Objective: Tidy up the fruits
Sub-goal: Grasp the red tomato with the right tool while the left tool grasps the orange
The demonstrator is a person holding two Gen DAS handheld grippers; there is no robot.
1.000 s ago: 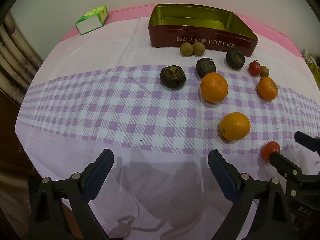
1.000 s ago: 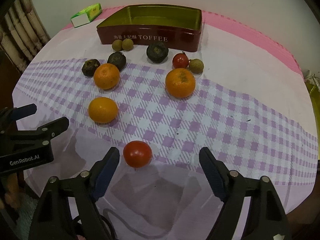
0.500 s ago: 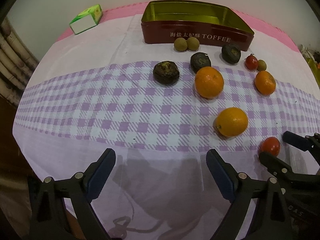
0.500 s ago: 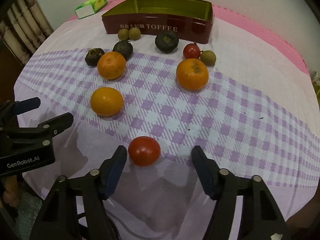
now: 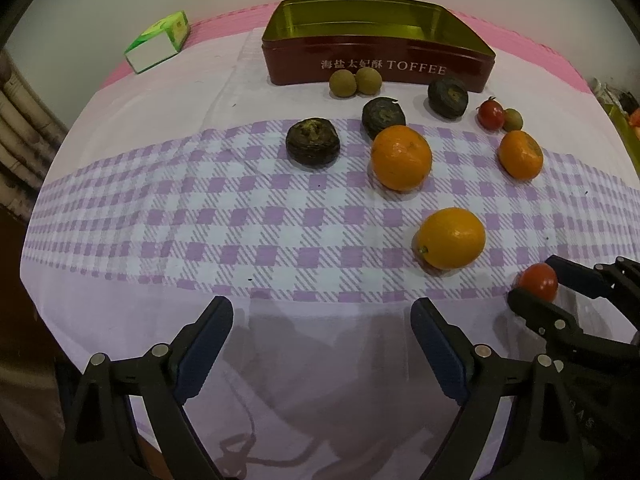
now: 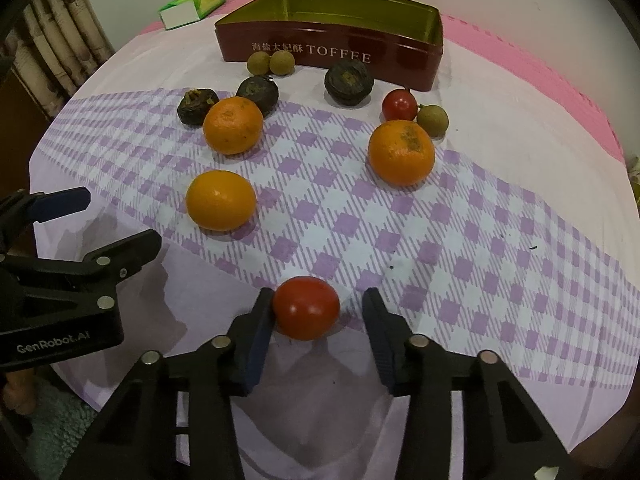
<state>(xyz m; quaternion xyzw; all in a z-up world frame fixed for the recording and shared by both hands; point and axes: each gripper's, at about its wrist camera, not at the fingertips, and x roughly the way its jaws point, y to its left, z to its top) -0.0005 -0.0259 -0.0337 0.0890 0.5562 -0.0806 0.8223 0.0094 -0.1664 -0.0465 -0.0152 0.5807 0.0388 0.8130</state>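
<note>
- Left gripper (image 5: 322, 344): jaws stand wide with nothing between them, hanging over bare cloth at the near edge of the table (image 5: 120, 320). It plays no part in the current step.
- Right gripper (image 6: 316, 320): jaws have just been closing around the near tomato (image 6: 306, 307). Left pad touches the fruit's side; right pad stands just clear of it, a sliver of cloth visible between. Grip not yet made.
- Step in hand, judged: seat the tomato between both pads and close gently. The skin looks smooth and soft, so excess squeeze risks bruising or a sideways pop-out. The fruit sits toward the left pad; centring it before closing would steady the hold.
- Remaining fruit, left to right in the right wrist view: three dark fruits (image 6: 198, 106), two oranges on the left (image 6: 233, 125), two pale-brown longans (image 6: 271, 62) touching the tin's front, a third orange (image 6: 401, 152), a second small tomato (image 6: 399, 105) with one more longan just beside it.
- Toffee tin (image 6: 434, 60): open, appears empty, at the far side. Judged the likely destination.
- Open room: a checked lane runs clear between the left oranges and the right orange; a lifted carry over the fruit to the tin looks unobstructed.
- Edges: the near tomato lies close to the near table edge, where the cloth drapes; a fumble could roll it off. Green carton (image 6: 194, 0) sits well apart, far left.
</note>
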